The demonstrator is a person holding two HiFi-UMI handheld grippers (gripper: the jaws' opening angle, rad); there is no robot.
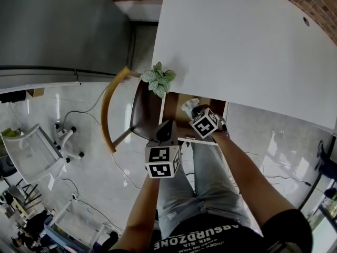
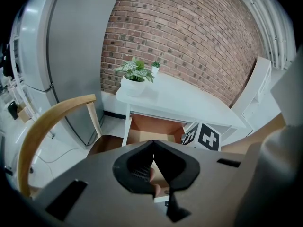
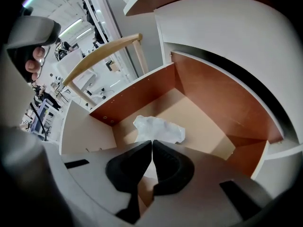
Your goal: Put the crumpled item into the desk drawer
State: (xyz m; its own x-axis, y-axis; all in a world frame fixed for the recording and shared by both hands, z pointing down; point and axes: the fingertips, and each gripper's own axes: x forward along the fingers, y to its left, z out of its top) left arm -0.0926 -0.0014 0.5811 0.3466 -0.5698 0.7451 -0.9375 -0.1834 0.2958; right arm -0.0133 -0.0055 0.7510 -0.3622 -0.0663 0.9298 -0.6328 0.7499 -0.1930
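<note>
A crumpled white paper (image 3: 159,129) lies on the floor of the open desk drawer (image 3: 201,115), and shows in the head view as the crumpled paper (image 1: 189,106) inside the drawer (image 1: 175,103). My right gripper (image 3: 152,144) is shut, its tips just short of the paper with nothing between them; in the head view the right gripper (image 1: 197,112) hangs over the drawer. My left gripper (image 2: 153,144) is shut and empty, held back from the drawer (image 2: 154,129). In the head view the left gripper (image 1: 167,129) is near the drawer's front left corner.
A white desk (image 1: 242,41) spans the top right, with a potted plant (image 1: 159,79) at its near left corner. A wooden chair (image 1: 118,109) with a curved back stands left of the drawer. The person's legs (image 1: 205,183) are below the drawer. An office chair (image 1: 37,149) stands far left.
</note>
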